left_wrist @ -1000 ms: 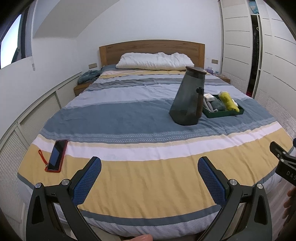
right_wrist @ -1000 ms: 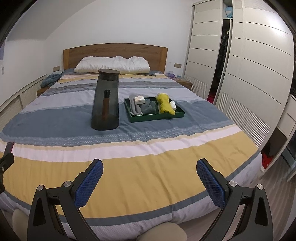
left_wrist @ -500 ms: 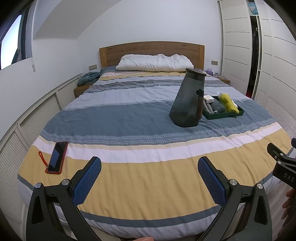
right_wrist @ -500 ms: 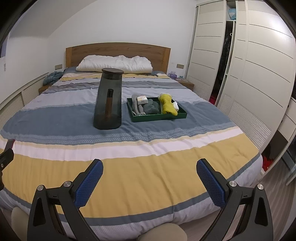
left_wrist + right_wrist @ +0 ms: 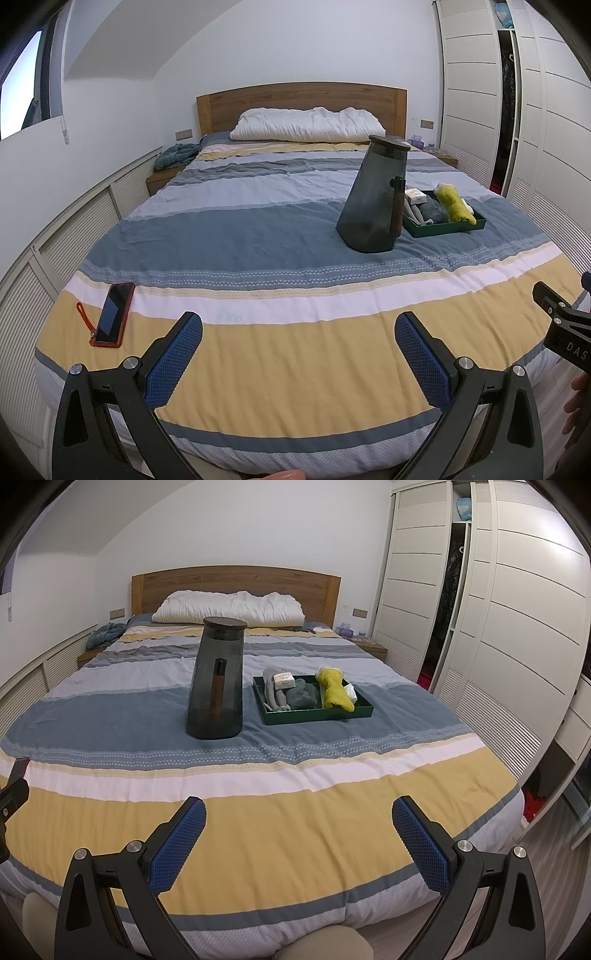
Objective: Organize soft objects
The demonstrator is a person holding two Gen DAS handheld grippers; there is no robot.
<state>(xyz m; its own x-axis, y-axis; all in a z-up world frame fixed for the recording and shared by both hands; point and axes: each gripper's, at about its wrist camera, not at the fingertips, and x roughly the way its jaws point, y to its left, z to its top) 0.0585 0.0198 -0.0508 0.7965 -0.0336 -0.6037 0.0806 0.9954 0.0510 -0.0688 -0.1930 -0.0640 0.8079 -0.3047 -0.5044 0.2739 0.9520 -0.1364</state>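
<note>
A dark green tray (image 5: 364,712) (image 5: 445,231) lies mid-bed on the striped duvet. In it are a yellow rolled cloth (image 5: 334,689) (image 5: 455,203), a dark grey-green cloth (image 5: 302,696), pale grey socks (image 5: 271,691) and a small white packet (image 5: 283,679). A tall smoky grey container (image 5: 217,686) (image 5: 376,199) with a dark lid stands just left of the tray. My left gripper (image 5: 298,332) and my right gripper (image 5: 299,814) hover open over the bed's foot, far short of the tray, nothing between their fingers.
A red-cased phone (image 5: 113,314) with a strap lies on the bed's front left. A white pillow (image 5: 229,607) rests at the wooden headboard (image 5: 236,581). White wardrobe doors (image 5: 517,627) line the right side. Low louvred cabinets (image 5: 55,251) run along the left wall.
Both grippers have tilted slightly, so the bed sits a little lower in view. Their jaws stay equally wide; nothing on the bed has moved.
</note>
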